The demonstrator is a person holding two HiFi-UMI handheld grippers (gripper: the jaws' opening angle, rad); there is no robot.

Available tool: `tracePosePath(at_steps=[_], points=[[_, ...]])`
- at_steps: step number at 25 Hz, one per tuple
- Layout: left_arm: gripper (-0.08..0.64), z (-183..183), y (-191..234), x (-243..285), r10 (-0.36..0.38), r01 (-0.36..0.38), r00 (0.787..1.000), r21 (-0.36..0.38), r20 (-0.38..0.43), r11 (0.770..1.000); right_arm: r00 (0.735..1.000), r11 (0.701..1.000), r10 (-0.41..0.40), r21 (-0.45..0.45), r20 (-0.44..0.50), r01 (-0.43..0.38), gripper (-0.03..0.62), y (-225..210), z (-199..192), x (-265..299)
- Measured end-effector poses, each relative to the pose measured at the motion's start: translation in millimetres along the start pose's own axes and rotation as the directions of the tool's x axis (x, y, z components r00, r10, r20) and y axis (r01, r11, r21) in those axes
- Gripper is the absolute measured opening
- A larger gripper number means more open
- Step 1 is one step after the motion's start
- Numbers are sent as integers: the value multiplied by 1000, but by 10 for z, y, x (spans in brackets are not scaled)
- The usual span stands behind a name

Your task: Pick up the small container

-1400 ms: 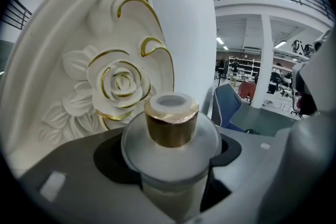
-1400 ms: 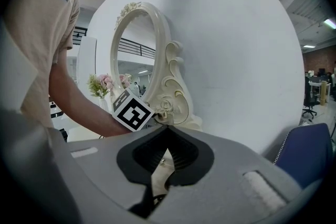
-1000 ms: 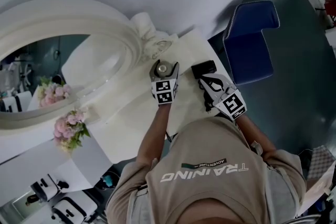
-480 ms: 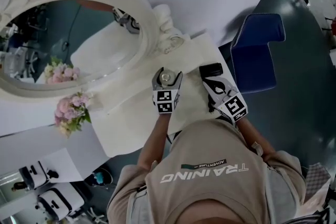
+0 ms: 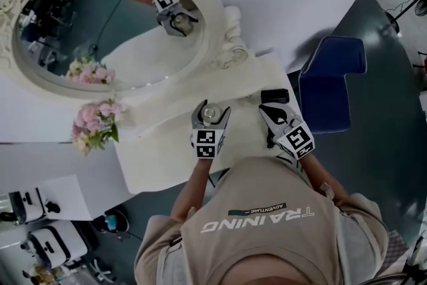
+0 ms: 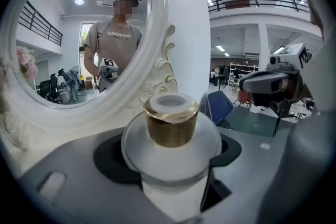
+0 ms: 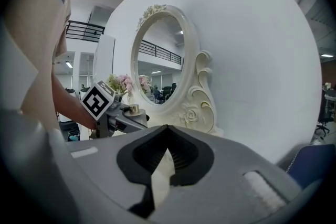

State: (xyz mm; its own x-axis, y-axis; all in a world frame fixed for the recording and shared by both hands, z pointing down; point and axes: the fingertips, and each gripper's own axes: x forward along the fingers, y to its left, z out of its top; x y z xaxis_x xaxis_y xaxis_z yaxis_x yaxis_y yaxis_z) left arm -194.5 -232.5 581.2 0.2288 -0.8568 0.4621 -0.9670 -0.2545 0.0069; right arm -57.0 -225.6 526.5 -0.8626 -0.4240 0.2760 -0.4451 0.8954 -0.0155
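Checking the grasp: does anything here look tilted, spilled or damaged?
Nothing stands out. The small container sits upright, held in the left gripper, its gold cap on and nothing spilled.

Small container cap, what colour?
Gold, whitish top; the cap of the small container shows best in left gripper view.

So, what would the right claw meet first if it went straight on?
Right claw: probably the mirror's carved foot, with the white wall close behind; depth is hard to judge.
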Motion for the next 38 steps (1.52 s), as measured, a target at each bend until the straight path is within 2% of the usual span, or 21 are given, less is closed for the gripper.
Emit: tracePosePath(at_steps=[4, 10, 22, 26, 38], points=[[356, -112, 93, -203, 25, -26, 1000, -39, -9, 999, 1000, 1000, 18, -14, 2, -18, 3, 70, 72, 50], [356, -83, 207, -452, 58, -55, 998, -100, 19, 993, 999, 998, 53, -43, 9, -52, 3, 164, 167, 96], [356, 153, 320, -718, 79, -75, 995, -69, 60, 995, 997, 994, 60, -94, 49, -56, 3, 123, 459, 121], [356, 244, 345, -753, 80, -74, 994, -84, 73, 994, 996, 995, 61, -87, 62, -55, 3, 110, 535, 102], [356, 389, 312, -777, 69, -65, 994, -55, 87, 996, 993, 996, 48, -86, 106, -39, 3, 78, 601, 71]])
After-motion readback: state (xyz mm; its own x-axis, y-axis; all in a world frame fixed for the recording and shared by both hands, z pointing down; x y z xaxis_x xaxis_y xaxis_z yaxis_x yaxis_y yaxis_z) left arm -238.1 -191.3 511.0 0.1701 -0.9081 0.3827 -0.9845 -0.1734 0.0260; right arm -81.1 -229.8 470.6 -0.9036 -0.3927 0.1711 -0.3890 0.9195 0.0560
